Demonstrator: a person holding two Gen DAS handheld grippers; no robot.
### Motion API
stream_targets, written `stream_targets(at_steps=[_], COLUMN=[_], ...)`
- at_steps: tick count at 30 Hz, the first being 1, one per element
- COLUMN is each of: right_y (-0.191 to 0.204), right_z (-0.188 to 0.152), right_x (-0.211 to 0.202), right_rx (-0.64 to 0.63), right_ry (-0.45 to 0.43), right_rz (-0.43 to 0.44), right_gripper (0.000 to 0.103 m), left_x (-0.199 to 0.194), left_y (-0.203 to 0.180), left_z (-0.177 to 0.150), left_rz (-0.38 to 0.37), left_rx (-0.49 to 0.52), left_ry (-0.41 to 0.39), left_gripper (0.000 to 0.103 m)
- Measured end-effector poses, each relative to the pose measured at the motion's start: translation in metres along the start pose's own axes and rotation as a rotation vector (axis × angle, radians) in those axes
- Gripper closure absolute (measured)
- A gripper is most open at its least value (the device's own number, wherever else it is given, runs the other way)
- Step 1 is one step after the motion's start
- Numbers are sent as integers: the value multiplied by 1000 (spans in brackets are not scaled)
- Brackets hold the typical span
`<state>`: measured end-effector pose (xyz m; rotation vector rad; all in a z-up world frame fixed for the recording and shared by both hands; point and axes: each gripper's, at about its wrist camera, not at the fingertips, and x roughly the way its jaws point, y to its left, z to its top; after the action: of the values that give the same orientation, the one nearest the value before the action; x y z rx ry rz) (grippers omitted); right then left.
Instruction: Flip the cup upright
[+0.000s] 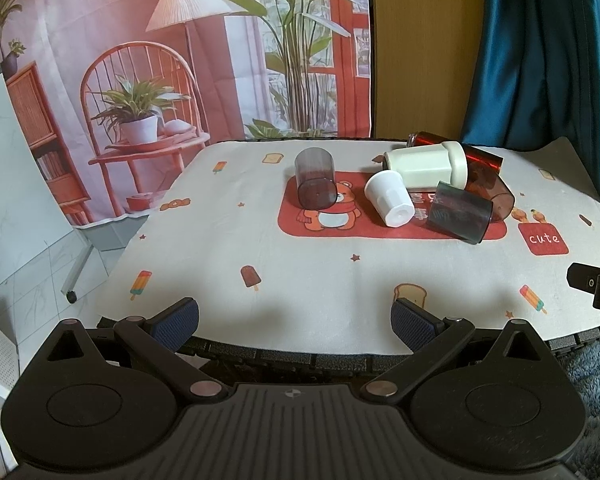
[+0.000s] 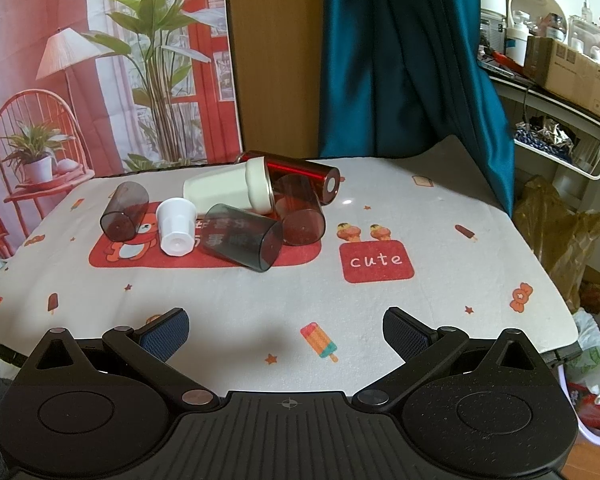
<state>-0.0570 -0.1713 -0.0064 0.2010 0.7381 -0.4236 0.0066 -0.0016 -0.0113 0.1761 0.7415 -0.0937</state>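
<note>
— So, where do things lie on the counter [image 1: 340, 280]?

— On the red mat [image 2: 112, 258] lies a heap of cups, all on their sides. The grey cup [image 2: 242, 237] is at the front, its long axis slanting, open mouth toward the near right. The small white cup [image 2: 176, 227] is just left of it.

— And the tongs?

— Both the left tongs [image 1: 295, 319] and right tongs [image 2: 286, 328] are spread wide, holding nothing, well apart from the cups. I judge the right nearer the grey cup.
</note>
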Motion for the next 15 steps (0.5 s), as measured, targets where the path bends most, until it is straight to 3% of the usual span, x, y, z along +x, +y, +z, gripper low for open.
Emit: stream_targets(at_steps=[15], right_y=[0], right_z=[-1], right_x=[0], right_rx=[2], right_ry=[4], right_rz=[1], right_gripper=[0], left_x=[1], left_y=[-2], left_z=[-3], left_rz=[2], left_rx=[6], left_ry=[5], left_gripper=[0])
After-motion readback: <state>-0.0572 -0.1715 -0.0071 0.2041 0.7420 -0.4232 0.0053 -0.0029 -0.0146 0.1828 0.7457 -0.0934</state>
